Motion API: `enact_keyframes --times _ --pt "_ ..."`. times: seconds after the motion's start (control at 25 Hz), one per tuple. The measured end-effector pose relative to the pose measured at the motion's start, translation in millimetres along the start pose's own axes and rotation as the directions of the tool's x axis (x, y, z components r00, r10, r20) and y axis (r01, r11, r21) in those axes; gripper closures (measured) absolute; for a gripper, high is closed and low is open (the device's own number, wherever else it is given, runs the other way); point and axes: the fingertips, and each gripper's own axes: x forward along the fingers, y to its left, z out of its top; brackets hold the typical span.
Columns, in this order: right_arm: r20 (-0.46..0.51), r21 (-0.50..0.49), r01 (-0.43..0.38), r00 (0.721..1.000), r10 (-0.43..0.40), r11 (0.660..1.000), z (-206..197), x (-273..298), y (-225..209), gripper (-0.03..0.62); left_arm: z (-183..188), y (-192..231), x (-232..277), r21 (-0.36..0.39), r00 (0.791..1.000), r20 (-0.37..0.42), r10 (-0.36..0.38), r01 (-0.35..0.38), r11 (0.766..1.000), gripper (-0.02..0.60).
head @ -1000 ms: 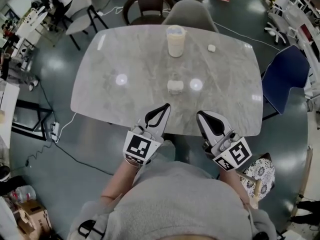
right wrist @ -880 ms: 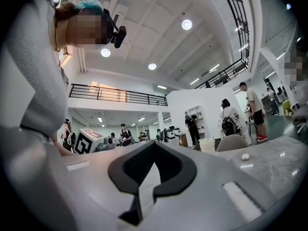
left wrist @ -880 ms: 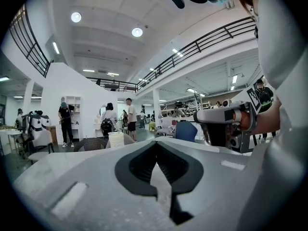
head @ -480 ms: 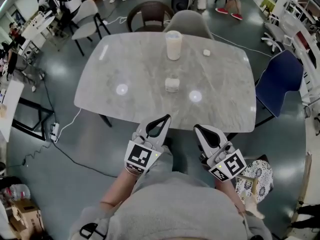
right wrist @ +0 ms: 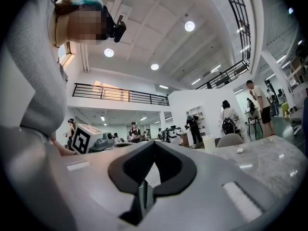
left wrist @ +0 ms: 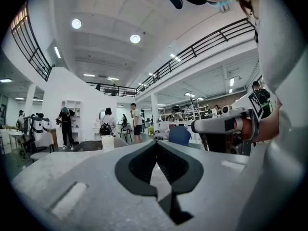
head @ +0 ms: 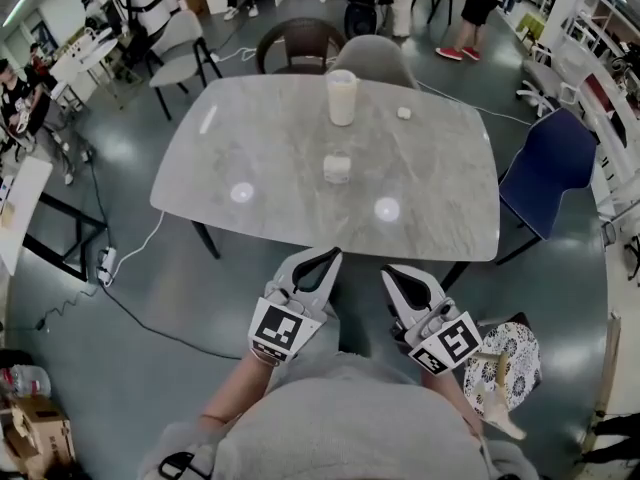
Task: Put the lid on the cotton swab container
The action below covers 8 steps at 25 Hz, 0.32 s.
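Tabletop (head: 250, 138) was a pale grey, marble-veined slab with rounded corners and a glossy finish, and it carried two round light reflections on its near half.

Cotton swab container (head: 341, 96) was a tall cream cylinder standing upright near the far edge at centre. Its top was too small in the head view to read.

Squat white piece (head: 337, 167), blocky and cap-like, sat mid-table. It was nearer than the container and well apart from it. I could not tell whether it was the lid.

Small white pebble-shaped item (head: 404, 113) lay to the right of the container, apart from it.

Left gripper (head: 331, 255) was held short of the near table edge, over the shiny dark floor (head: 150, 348). Its smooth grey jaws were pressed together at the tips, with nothing between them. The black pads formed a leaf-shaped hollow behind the tips.

Right gripper (head: 386, 270) was just beside it to the right, also off the table. Its jaws likewise met at the tips and were empty.

Each gripper carried a white cube with black square markers at its rear (left (head: 278, 328), right (head: 447, 340)).

Grey shell chair (head: 372, 58) stood at the far side and a blue chair (head: 550, 168) at the right.
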Motion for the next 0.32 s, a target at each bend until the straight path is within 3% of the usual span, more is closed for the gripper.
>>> enact_keyframes --times 0.32 --pt "0.009 0.04 -0.006 1.0 0.006 0.999 5 -26 8 0.592 4 -26 -8 0.0 1.0 -0.001 0.009 -0.009 1.0 0.581"
